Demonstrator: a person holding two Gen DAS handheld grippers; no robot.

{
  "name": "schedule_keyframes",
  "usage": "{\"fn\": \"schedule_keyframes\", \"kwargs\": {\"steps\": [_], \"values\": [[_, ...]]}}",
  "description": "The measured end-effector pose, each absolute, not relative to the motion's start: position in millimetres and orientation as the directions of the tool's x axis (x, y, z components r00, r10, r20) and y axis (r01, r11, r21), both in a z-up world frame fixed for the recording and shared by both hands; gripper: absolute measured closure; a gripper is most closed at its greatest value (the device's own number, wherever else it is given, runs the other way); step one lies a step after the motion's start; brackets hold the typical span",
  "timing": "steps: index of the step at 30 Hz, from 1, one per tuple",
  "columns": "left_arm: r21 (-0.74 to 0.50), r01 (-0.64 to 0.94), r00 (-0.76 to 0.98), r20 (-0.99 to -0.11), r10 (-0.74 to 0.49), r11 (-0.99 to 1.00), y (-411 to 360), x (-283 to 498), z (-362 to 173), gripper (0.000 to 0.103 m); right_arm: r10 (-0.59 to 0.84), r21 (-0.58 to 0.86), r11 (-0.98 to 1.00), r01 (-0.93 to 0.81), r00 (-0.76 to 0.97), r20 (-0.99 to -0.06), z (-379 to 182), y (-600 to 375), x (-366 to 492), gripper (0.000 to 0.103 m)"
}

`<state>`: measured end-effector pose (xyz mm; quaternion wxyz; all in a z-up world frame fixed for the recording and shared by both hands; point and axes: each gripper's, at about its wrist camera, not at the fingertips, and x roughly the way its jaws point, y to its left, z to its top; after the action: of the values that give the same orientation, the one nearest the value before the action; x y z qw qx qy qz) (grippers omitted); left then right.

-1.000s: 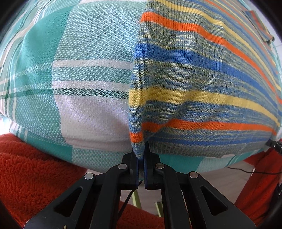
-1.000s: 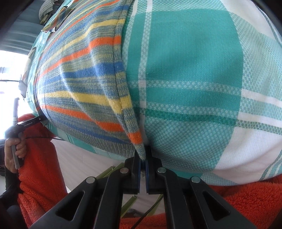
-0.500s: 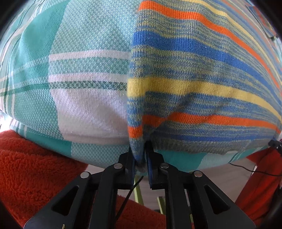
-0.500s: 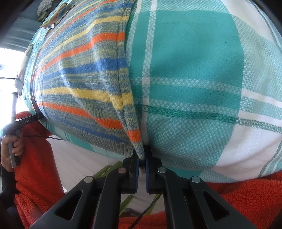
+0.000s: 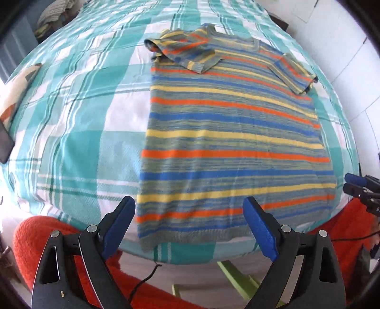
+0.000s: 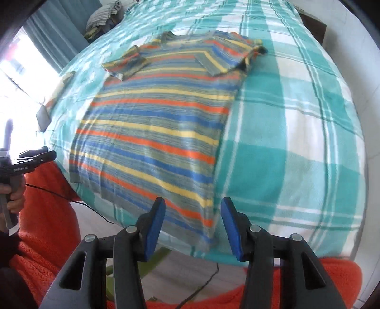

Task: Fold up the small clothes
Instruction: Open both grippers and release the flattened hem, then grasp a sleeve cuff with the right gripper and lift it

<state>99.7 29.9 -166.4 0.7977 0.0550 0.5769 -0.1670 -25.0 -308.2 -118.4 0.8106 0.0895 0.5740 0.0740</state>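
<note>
A small striped knit T-shirt (image 5: 228, 133), in blue, orange and yellow bands, lies flat on a teal and white plaid cloth (image 5: 83, 133) with both sleeves folded inward over its chest. It also shows in the right wrist view (image 6: 156, 133). My left gripper (image 5: 191, 225) is open and empty, raised above the shirt's near left hem corner. My right gripper (image 6: 192, 227) is open and empty above the near right hem corner. The right gripper shows at the edge of the left wrist view (image 5: 361, 190), and the left gripper in the right wrist view (image 6: 35, 158).
The plaid cloth (image 6: 296, 142) covers the whole work surface. A dark phone (image 5: 4, 145) lies at its left edge and a pile of folded clothes (image 6: 104, 16) sits at the far end. My orange fleece sleeves (image 5: 35, 242) and a green chair frame (image 5: 235, 278) are below the near edge.
Both grippers were shut on the shirt's hem corners. They have let go, opened wide and pulled back and up, so the whole shirt now shows lying flat.
</note>
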Motion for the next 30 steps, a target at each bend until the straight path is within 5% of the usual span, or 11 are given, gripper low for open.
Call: {"fn": "schedule_keyframes", "kwargs": {"steps": [2, 5, 8, 13, 16, 23, 25, 26, 30], "values": [[-0.099, 0.344, 0.225, -0.957, -0.185, 0.934, 15, 106, -172, 0.010, 0.306, 0.306, 0.951, -0.049, 0.305, -0.902, -146, -297, -10, 0.054], [0.008, 0.351, 0.194, -0.979, -0.064, 0.936, 10, 88, -180, 0.023, 0.266, 0.265, 0.964, -0.024, 0.132, -0.955, -197, -290, -5, 0.059], [-0.023, 0.338, 0.284, -0.950, -0.126, 0.941, 24, 74, -165, 0.021, 0.206, 0.198, 0.976, -0.089, 0.089, -0.974, -174, -292, -14, 0.060], [-0.044, 0.258, 0.469, -0.868, -0.165, 0.965, 35, 81, -144, 0.016, 0.016, -0.064, 0.978, -0.200, 0.374, -0.927, -76, -310, 28, 0.056], [-0.031, 0.228, 0.522, -0.840, -0.149, 0.973, 41, 92, -146, 0.016, 0.019, -0.137, 0.954, -0.267, 0.510, -0.860, -52, -308, 88, 0.049], [-0.011, 0.148, 0.497, -0.864, -0.084, 0.989, 66, 95, -163, 0.016, 0.009, -0.183, 0.904, -0.386, 0.446, -0.895, -154, -290, 216, 0.050], [-0.016, 0.131, 0.497, -0.864, -0.079, 0.991, 71, 96, -162, 0.016, 0.009, -0.134, 0.941, -0.310, 0.419, -0.908, -177, -308, 228, 0.065], [-0.020, 0.125, 0.497, -0.864, -0.080, 0.992, 73, 96, -162, 0.016, 0.036, -0.079, 0.966, -0.244, 0.434, -0.900, -174, -323, 229, 0.097], [-0.047, 0.121, 0.493, -0.864, -0.101, 0.992, 76, 99, -163, 0.016, 0.056, 0.079, 0.997, 0.018, 0.560, -0.827, -122, -408, 203, 0.098]]}}
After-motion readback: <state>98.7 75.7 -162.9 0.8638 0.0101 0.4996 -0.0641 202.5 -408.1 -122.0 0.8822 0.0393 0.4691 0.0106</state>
